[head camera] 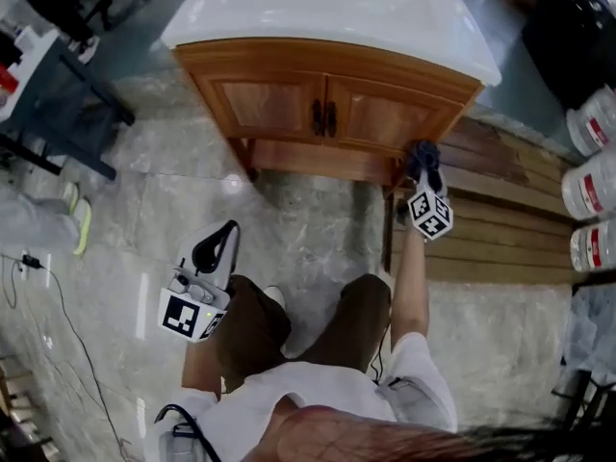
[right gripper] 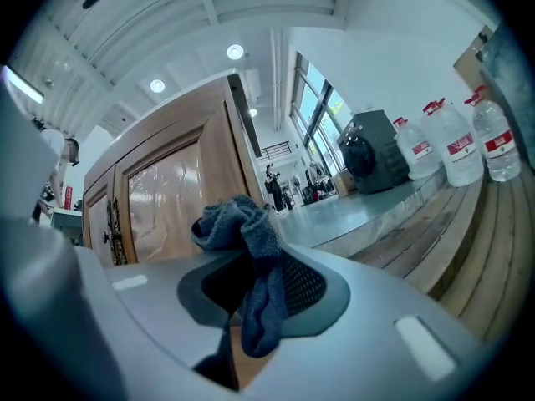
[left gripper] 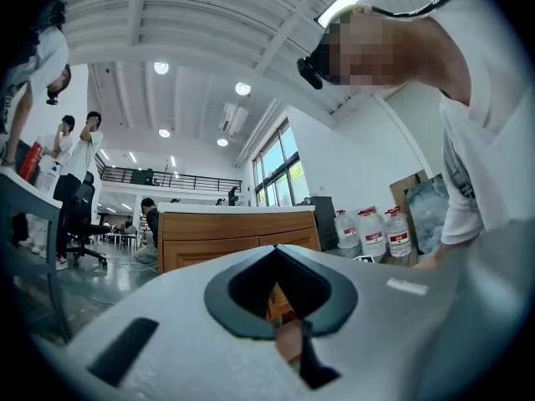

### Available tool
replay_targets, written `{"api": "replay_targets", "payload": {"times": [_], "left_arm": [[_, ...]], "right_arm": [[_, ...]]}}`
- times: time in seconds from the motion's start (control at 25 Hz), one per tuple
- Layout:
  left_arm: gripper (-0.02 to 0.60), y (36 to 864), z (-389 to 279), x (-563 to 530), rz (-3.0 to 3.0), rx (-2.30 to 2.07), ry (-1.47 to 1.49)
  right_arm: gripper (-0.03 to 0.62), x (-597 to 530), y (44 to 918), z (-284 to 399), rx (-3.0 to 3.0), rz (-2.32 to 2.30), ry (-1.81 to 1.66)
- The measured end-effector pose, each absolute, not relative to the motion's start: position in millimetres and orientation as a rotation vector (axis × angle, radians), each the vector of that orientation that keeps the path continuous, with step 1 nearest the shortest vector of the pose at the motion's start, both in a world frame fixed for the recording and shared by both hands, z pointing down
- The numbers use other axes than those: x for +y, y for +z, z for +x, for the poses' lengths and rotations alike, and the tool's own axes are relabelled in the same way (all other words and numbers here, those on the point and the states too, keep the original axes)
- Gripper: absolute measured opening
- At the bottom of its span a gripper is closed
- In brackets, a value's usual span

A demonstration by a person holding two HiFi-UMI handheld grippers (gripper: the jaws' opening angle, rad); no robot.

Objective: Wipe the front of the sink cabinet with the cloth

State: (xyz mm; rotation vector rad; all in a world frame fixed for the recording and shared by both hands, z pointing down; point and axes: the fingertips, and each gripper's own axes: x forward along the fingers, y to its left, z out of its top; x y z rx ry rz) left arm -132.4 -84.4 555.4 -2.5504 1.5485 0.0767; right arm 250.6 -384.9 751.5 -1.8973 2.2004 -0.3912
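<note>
Cloth wiping looked under way. Nearest, the left gripper hung idle beside the person's knee, jaws together on nothing. Further out, the right gripper clenched the blue cloth at the sink cabinet's lower right corner. Next, probably, a leftward sweep across the doors.

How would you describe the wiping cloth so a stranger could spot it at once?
Find the wooden two-door sink cabinet with its white top, then its lower right front corner. There the right gripper is shut on a bunched dark blue terry cloth. It is the only soft, blue thing near the brown wood.
</note>
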Motion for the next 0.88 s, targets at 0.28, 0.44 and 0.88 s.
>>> {"api": "replay_targets", "payload": {"times": [0.28, 0.44, 0.88], "left_arm": [[0.006, 546, -162, -95, -2.54, 1.581, 0.054], [0.005, 553, -168, -102, -2.58, 1.604, 0.075], [0.005, 623, -160, -190, -2.894, 1.444, -0.013]], "right_arm": [[0.097, -382, 727, 213, 2.236, -1.854, -0.318], [0.097, -375, 710, 199, 2.265, -1.783, -0.269], [0.098, -348, 689, 136, 2.57, -1.723, -0.18]]}}
